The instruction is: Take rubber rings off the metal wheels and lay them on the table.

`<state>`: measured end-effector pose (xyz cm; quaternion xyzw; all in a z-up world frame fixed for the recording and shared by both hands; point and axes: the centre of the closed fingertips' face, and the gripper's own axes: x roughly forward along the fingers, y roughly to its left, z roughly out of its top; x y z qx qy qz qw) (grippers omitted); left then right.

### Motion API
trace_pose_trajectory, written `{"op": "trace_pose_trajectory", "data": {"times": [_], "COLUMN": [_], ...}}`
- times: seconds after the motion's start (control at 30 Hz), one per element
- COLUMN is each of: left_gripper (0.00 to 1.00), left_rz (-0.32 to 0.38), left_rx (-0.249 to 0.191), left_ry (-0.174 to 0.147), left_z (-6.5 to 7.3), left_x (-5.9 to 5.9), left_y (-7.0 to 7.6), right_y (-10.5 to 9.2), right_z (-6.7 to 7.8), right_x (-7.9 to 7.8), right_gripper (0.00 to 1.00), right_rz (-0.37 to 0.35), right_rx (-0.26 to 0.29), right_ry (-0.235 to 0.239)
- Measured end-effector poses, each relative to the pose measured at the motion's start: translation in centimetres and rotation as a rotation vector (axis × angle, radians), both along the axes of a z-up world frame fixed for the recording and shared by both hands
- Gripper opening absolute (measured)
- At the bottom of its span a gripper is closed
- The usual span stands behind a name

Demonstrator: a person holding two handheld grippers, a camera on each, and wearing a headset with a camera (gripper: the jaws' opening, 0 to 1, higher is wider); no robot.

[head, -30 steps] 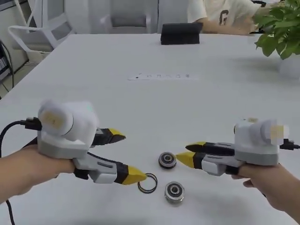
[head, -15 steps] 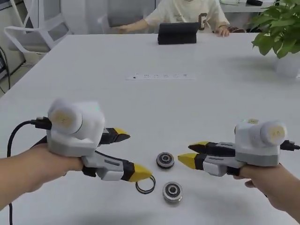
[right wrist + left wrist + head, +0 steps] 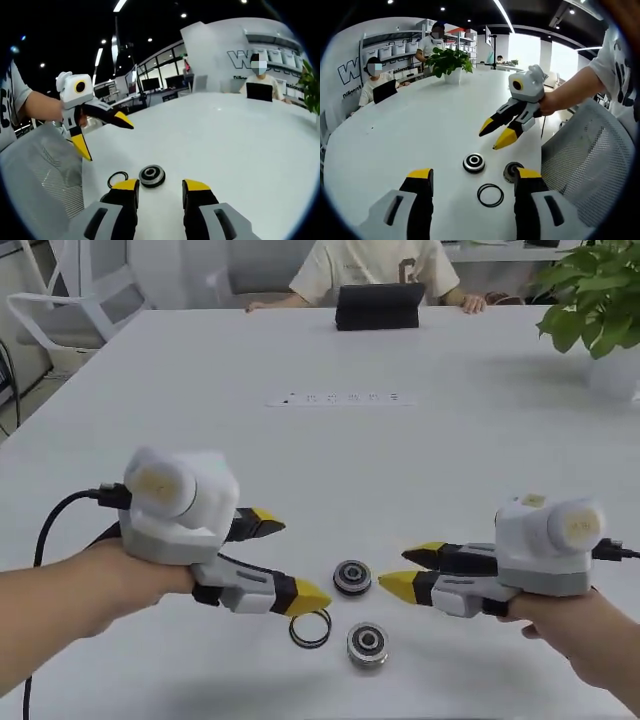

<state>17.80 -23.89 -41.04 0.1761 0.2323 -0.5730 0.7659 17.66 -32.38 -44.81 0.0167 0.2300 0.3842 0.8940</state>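
Two metal wheels lie on the white table (image 3: pixel 200 380): a dark-rimmed one (image 3: pixel 352 577) (image 3: pixel 474 163) (image 3: pixel 152 175) and a nearer one (image 3: pixel 368 643) (image 3: pixel 511 171), partly behind a jaw in the left gripper view. A loose black rubber ring (image 3: pixel 310 628) (image 3: pixel 490 195) (image 3: pixel 118 179) lies flat beside them. My left gripper (image 3: pixel 295 560) (image 3: pixel 473 175) (image 3: pixel 110 142) hovers open just left of the ring and above it. To the right of the wheels, my right gripper (image 3: pixel 400 568) (image 3: pixel 161 186) (image 3: pixel 490 141) is open, jaws pointing at the dark-rimmed wheel. Neither holds anything.
A white power strip (image 3: pixel 340 398) lies mid-table. At the far end a person sits behind a black tablet (image 3: pixel 378 308). A potted plant (image 3: pixel 600 290) stands at the far right, a white chair (image 3: pixel 70 310) at the far left. A black cable (image 3: pixel 50 530) trails from the left gripper.
My left gripper's lower jaw tip, which was at the ring, has lifted up off it; the ring stays flat on the table. The right gripper has barely moved.
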Motion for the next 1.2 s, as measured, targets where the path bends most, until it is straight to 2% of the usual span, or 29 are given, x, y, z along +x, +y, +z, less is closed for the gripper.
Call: {"op": "trace_pose_trajectory", "data": {"times": [0.27,0.43,0.77,1.1,1.2], "left_gripper": [0.62,0.62,0.60,0.57,0.54], "left_rz": [-0.002,0.002,0.006,0.002,-0.002], "left_rx": [0.006,-0.003,0.011,0.005,0.008], "left_ry": [0.002,0.001,0.004,0.019,0.029], "left_z": [-0.5,-0.4,-0.9,-1.4,-1.6], "left_x": [0.1,0.4,0.9,0.5,0.4], "left_y": [-0.4,-0.7,-0.9,-2.0,-2.3], "right_y": [0.1,0.2,0.1,-0.1,-0.2], "right_z": [-0.3,-0.6,-0.9,-1.3,-1.4], "right_x": [-0.2,-0.4,-0.4,-0.7,-0.7], "right_gripper": [0.32,0.32,0.32,0.32,0.31], "right_rz": [0.008,0.019,0.020,0.024,0.023], "right_rx": [-0.014,-0.030,-0.042,-0.059,-0.062], "right_ry": [-0.003,-0.003,-0.008,-0.002,-0.002]}}
